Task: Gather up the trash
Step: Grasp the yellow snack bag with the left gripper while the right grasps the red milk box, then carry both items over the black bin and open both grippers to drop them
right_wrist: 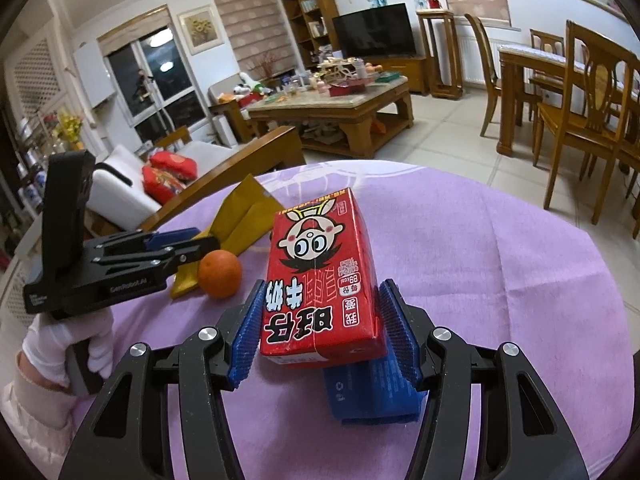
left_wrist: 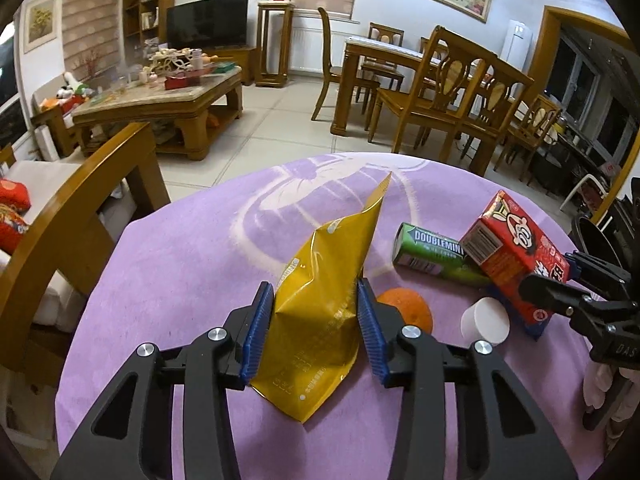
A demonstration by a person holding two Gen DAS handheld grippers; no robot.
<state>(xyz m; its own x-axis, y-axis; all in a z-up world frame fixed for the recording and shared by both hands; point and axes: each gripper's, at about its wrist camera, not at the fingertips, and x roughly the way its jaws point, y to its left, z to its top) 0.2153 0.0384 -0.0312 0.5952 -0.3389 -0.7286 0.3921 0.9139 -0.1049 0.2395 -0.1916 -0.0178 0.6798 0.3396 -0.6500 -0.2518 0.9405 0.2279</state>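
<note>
My left gripper (left_wrist: 316, 316) is shut on a crumpled yellow snack bag (left_wrist: 328, 292), held between its blue pads over the purple table. The bag also shows in the right wrist view (right_wrist: 244, 220), with the left gripper (right_wrist: 184, 244) on it. My right gripper (right_wrist: 320, 332) is shut on a red milk carton (right_wrist: 320, 276), which is tilted up off the cloth; the carton also shows in the left wrist view (left_wrist: 516, 256). A green Doublemint can (left_wrist: 432, 252) lies beside the carton.
An orange (right_wrist: 220, 274) and a white cap (left_wrist: 484, 320) lie on the purple tablecloth (left_wrist: 192, 264). A blue box (right_wrist: 368, 392) sits under the carton. A wooden sofa arm (left_wrist: 80, 200) stands at the left, dining chairs (left_wrist: 452, 92) beyond the table.
</note>
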